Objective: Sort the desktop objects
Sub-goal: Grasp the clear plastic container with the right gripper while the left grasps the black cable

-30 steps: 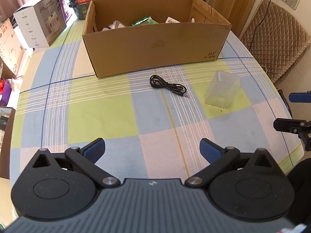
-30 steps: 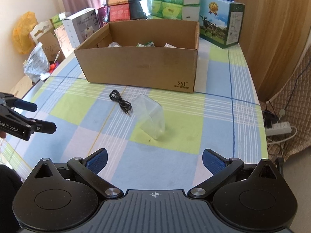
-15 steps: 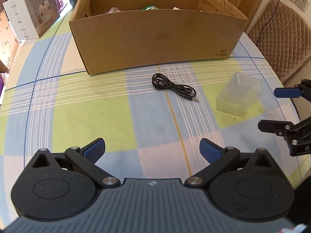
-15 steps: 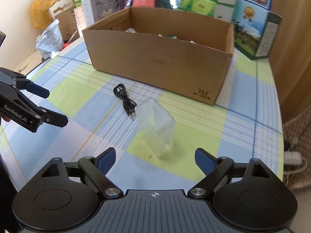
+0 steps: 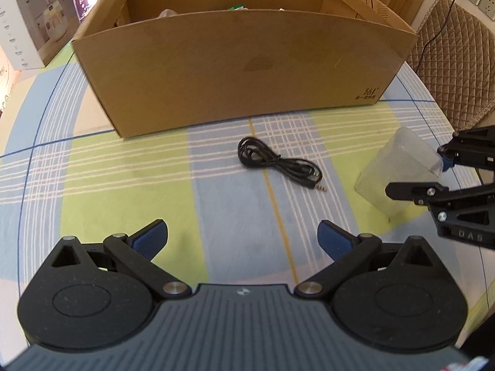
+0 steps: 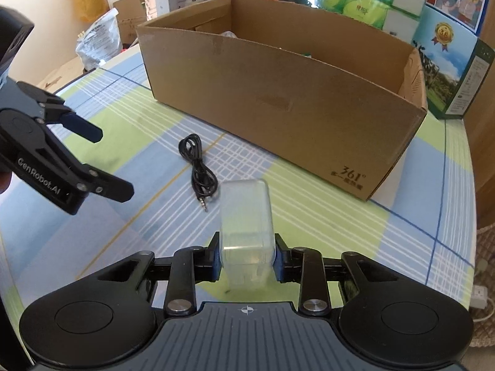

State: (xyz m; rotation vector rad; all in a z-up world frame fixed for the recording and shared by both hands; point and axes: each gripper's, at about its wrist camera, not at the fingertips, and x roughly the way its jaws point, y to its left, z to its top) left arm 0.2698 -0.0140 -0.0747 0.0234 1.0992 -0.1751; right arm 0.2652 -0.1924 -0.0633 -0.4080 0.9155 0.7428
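Left wrist cam: my left gripper is spread wide with nothing in it, hovering over the checked tablecloth. Straight ahead there's a black audio cable lying loosely coiled on the cloth, plug end pointing right, a bit in front of the big cardboard box. The box is open on top and I can just see some stuff poking over the near wall, can't tell what. Off to the right is the clear plastic container, with my right gripper on either side of it.

Right wrist cam: here it's obvious, my right gripper is clamped on the clear plastic container, one pad pressed on each side. The audio cable sits just beyond it on the left, and the cardboard box is behind. My left gripper shows at the left edge, fingers apart, near the cable but not touching it.
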